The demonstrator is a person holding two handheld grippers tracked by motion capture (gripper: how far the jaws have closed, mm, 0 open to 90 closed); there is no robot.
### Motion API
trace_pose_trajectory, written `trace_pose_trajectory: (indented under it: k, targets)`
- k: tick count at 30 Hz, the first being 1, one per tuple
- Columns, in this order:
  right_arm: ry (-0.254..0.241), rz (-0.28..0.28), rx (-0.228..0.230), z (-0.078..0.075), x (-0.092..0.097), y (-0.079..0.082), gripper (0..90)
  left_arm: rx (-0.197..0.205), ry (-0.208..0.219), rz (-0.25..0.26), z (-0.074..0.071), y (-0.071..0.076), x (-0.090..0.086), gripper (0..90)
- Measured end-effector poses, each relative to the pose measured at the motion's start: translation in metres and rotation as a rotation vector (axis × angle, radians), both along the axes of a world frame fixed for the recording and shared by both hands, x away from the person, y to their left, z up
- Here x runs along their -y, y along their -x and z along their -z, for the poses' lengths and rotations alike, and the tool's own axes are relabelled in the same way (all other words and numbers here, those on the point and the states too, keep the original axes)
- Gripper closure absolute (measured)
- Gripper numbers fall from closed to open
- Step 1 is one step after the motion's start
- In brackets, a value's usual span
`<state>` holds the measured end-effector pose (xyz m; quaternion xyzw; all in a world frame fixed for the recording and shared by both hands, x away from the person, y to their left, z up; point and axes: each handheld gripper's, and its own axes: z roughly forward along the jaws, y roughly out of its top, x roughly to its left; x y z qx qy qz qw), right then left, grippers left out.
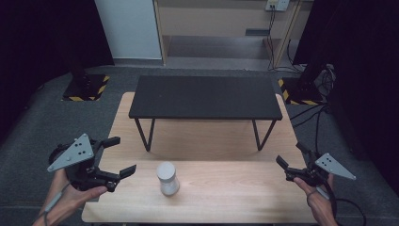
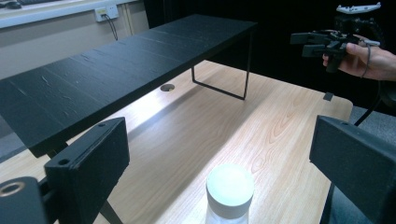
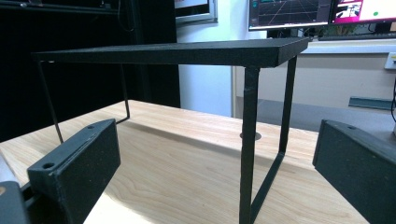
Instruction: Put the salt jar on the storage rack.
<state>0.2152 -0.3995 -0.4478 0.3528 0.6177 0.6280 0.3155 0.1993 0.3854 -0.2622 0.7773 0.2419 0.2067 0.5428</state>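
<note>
A small bottle with a white cap (image 1: 168,178) stands upright on the wooden table (image 1: 226,193), near its front edge; in the left gripper view the bottle (image 2: 230,186) is low between the jaws. My left gripper (image 1: 121,155) hovers just left of it, open and holding nothing; its jaws (image 2: 219,140) stand wide apart on either side of the bottle without touching it. My right gripper (image 1: 291,154) is held open above the table's right edge, empty. In its own view the right gripper (image 3: 215,154) faces the end of the shelf. The left gripper view shows that right gripper (image 2: 317,39) farther off.
A long black shelf on thin metal legs (image 1: 205,97) spans the back half of the table, with a gap under it; one leg (image 3: 247,140) is close in front of my right gripper. A round cable hole (image 2: 167,87) sits in the tabletop beneath the shelf.
</note>
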Motion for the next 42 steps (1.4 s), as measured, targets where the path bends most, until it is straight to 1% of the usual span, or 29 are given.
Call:
trace_pose_trajectory:
  k: [1, 2, 4, 6, 7, 8, 9, 10, 11, 12, 15, 16, 17, 18, 19, 20, 22, 23, 24, 27, 32, 34, 35, 36, 38, 39, 42]
  targets:
    - [-0.001, 0.0, 0.0, 0.0, 0.0, 0.0, 0.7, 0.001, 0.008, -0.007, 0.004, 0.001, 0.001, 3.5]
    - [-0.001, 0.0, 0.0, 0.0, 0.0, 0.0, 0.7, 0.001, 0.008, -0.007, 0.004, 0.001, 0.001, 3.5]
    - [-0.001, 0.0, 0.0, 0.0, 0.0, 0.0, 0.7, 0.002, 0.002, -0.024, 0.009, 0.004, 0.005, 3.5]
    - [0.001, -0.002, 0.0, 0.0, 0.0, 0.0, 0.7, 0.001, -0.002, -0.027, 0.011, 0.004, 0.006, 3.5]
    - [-0.001, -0.004, -0.002, 0.0, 0.0, 0.0, 0.7, -0.003, -0.014, -0.027, 0.015, 0.004, 0.01, 3.6]
    - [-0.002, -0.005, -0.003, 0.0, 0.0, 0.0, 0.7, -0.006, -0.015, -0.027, 0.018, 0.003, 0.011, 3.6]
    - [-0.001, -0.006, -0.004, 0.0, 0.0, 0.0, 0.7, -0.006, -0.015, -0.027, 0.018, 0.003, 0.011, 3.6]
    - [-0.001, -0.007, -0.004, 0.0, 0.0, 0.0, 0.7, -0.009, -0.015, -0.028, 0.022, 0.003, 0.013, 3.6]
    - [-0.001, -0.007, -0.004, 0.0, 0.0, 0.0, 0.8, -0.011, -0.026, -0.031, 0.027, 0.002, 0.017, 3.6]
    - [-0.002, -0.007, -0.005, 0.0, 0.0, 0.0, 0.8, -0.016, -0.032, -0.028, 0.03, 0.0, 0.019, 3.6]
    - [-0.001, -0.007, -0.006, 0.0, 0.0, 0.0, 0.8, -0.021, -0.031, -0.021, 0.037, -0.002, 0.023, 3.7]
    - [-0.003, -0.007, -0.007, 0.0, 0.0, 0.0, 0.8, -0.036, -0.045, -0.013, 0.043, -0.006, 0.028, 3.8]
    - [-0.003, -0.007, -0.007, 0.0, 0.0, 0.0, 0.8, -0.036, -0.045, -0.013, 0.043, -0.006, 0.028, 3.7]
    - [-0.005, -0.008, -0.007, 0.0, 0.0, 0.0, 0.8, -0.052, -0.04, -0.007, 0.048, -0.009, 0.031, 3.7]
    - [-0.005, -0.008, -0.007, 0.0, 0.0, 0.0, 0.8, -0.052, -0.04, -0.007, 0.048, -0.009, 0.031, 3.7]
    - [-0.005, -0.01, -0.007, 0.0, 0.0, 0.0, 0.9, -0.06, -0.042, -0.004, 0.051, -0.011, 0.033, 3.7]
    - [-0.005, -0.01, -0.007, 0.0, 0.0, 0.0, 0.9, -0.086, -0.06, 0.005, 0.057, -0.017, 0.039, 3.7]
    - [-0.005, -0.01, -0.007, 0.0, 0.0, 0.0, 0.9, -0.086, -0.06, 0.005, 0.057, -0.017, 0.039, 3.7]
    - [-0.006, -0.011, -0.007, 0.0, 0.0, 0.0, 0.9, -0.104, -0.07, 0.011, 0.062, -0.021, 0.044, 3.7]
    - [-0.006, -0.012, -0.008, 0.0, 0.0, 0.0, 1.0, -0.113, -0.073, 0.013, 0.065, -0.024, 0.047, 4.0]
    - [-0.005, -0.017, -0.005, 0.0, 0.0, 0.0, 1.0, -0.134, -0.102, 0.013, 0.072, -0.034, 0.056, 4.4]
    - [-0.006, -0.018, -0.006, 0.0, 0.0, 0.0, 1.0, -0.145, -0.102, 0.007, 0.075, -0.038, 0.059, 4.8]
    - [-0.006, -0.018, -0.006, 0.0, 0.0, 0.0, 1.0, -0.153, -0.102, 0.012, 0.078, -0.043, 0.061, 5.1]
    - [-0.006, -0.018, -0.006, 0.0, 0.0, 0.0, 1.0, -0.153, -0.102, 0.012, 0.078, -0.043, 0.061, 5.5]
    - [-0.006, -0.019, -0.007, 0.0, 0.0, 0.0, 1.1, -0.158, -0.124, 0.038, 0.08, -0.05, 0.064, 5.8]
    - [-0.006, -0.019, -0.007, 0.0, 0.0, 0.0, 1.1, -0.158, -0.124, 0.038, 0.08, -0.05, 0.064, 5.9]
    - [-0.005, -0.02, -0.006, 0.0, 0.0, 0.0, 1.2, -0.162, -0.129, 0.061, 0.084, -0.056, 0.064, 6.6]
